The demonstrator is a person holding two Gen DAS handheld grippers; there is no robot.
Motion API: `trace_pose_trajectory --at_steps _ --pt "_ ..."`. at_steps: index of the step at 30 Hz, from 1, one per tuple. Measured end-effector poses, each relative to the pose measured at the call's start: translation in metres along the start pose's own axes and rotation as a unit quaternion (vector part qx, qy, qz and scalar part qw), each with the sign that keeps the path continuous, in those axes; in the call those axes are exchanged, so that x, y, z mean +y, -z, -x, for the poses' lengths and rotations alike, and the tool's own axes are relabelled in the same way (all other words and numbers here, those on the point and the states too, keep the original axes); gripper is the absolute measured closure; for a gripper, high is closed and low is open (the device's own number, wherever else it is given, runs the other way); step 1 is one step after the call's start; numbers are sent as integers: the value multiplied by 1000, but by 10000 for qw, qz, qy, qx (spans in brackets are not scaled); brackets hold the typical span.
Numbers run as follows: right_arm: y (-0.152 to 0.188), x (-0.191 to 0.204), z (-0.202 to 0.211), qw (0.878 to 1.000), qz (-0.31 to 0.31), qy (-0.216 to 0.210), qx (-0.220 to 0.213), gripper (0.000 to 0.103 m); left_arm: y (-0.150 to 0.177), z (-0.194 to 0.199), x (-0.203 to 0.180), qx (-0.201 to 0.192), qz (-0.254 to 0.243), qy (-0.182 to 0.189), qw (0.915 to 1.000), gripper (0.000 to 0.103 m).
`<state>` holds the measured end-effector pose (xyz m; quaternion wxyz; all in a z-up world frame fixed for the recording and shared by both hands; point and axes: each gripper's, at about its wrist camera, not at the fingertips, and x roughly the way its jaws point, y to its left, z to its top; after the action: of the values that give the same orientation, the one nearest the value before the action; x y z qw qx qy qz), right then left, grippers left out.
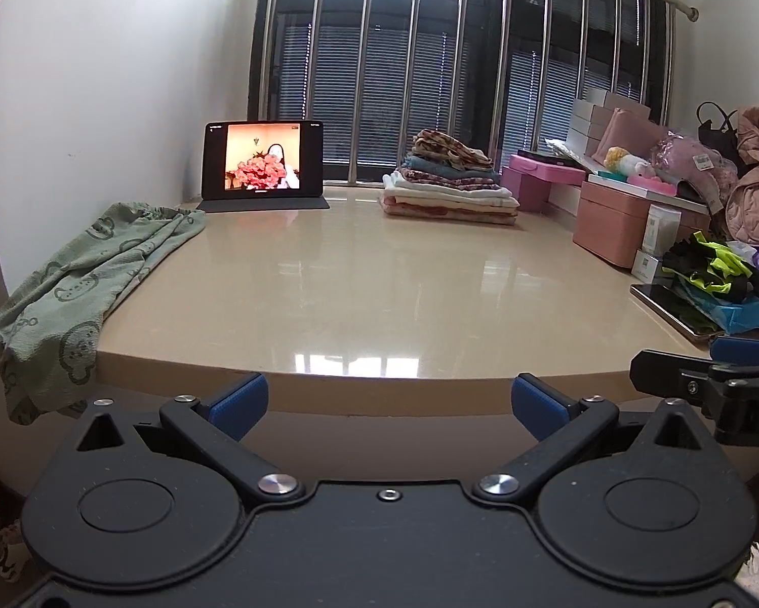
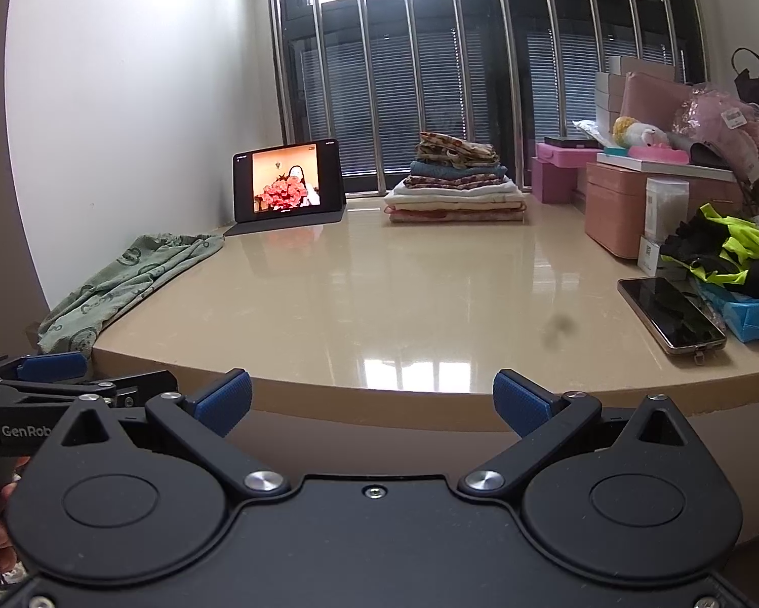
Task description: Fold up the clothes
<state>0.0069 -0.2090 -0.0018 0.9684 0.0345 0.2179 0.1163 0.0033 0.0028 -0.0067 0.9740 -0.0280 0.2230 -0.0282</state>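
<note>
both jaws agape, green garment (image 1: 83, 273) untouched

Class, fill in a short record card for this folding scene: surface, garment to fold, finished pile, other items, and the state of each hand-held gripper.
surface: glossy beige table
garment to fold: green printed cloth, crumpled, draped over the table's left edge
finished pile: folded stack at the back near the window
other items: tablet, phone
left hand-held gripper: open, empty, short of the table edge
right hand-held gripper: open, empty
</note>
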Motion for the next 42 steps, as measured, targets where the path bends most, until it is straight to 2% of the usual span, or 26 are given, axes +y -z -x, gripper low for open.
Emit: trace_pose_trajectory --at_steps 35,42 --pt "1 1 -8 9999 62 -87 107 0 2 -2 3 81 8 6 10000 0" --pt "4 4 -15 9996 34 -191 202 0 4 -4 9 124 12 -150 9998 0"
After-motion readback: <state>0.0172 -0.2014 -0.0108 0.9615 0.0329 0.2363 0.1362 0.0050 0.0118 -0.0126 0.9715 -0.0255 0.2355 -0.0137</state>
